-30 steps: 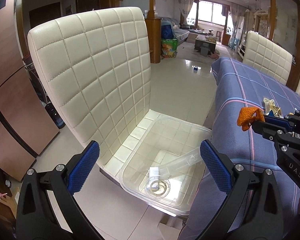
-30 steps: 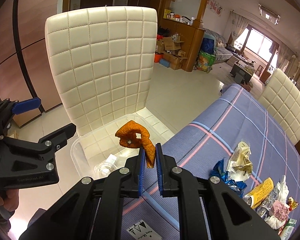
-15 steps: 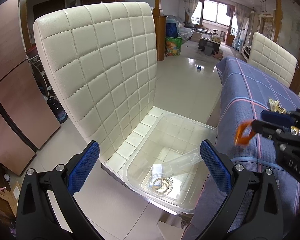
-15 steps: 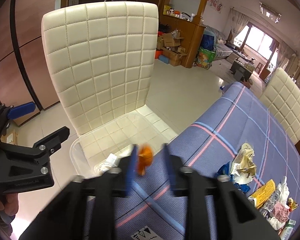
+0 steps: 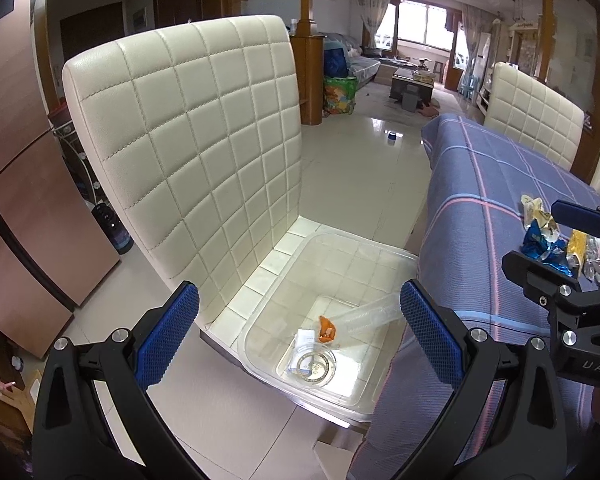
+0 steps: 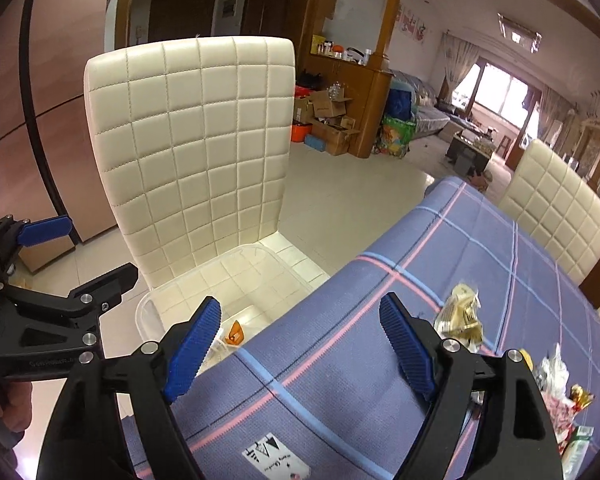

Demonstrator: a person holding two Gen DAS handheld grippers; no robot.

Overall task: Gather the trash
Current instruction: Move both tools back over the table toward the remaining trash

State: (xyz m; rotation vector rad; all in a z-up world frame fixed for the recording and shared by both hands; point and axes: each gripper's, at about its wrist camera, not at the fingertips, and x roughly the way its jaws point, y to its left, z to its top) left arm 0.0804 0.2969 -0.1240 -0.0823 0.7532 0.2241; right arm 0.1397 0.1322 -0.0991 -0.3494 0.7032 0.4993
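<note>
A clear plastic bin (image 5: 380, 246) sits on the seat of a cream quilted chair (image 5: 204, 140). Inside it lie an orange wrapper (image 5: 326, 328), a clear plastic bottle (image 5: 374, 312) and a small white paper. The bin (image 6: 148, 312) and orange wrapper (image 6: 235, 334) also show in the right wrist view. My left gripper (image 5: 300, 336) is open and empty above the bin. My right gripper (image 6: 300, 344) is open and empty over the table edge beside the bin. Several wrappers (image 6: 462, 316) lie on the blue checked tablecloth (image 6: 420, 264).
More trash (image 5: 548, 248) is piled on the table at the right. Two more cream chairs (image 6: 556, 208) stand at the table's far side. A brown cabinet (image 5: 16, 208) is at the left. Tiled floor (image 5: 364, 164) lies beyond the chair.
My right gripper opened and let go of the orange wrapper, which fell into the bin. The right gripper then drew back over the table. The left gripper stayed open.
</note>
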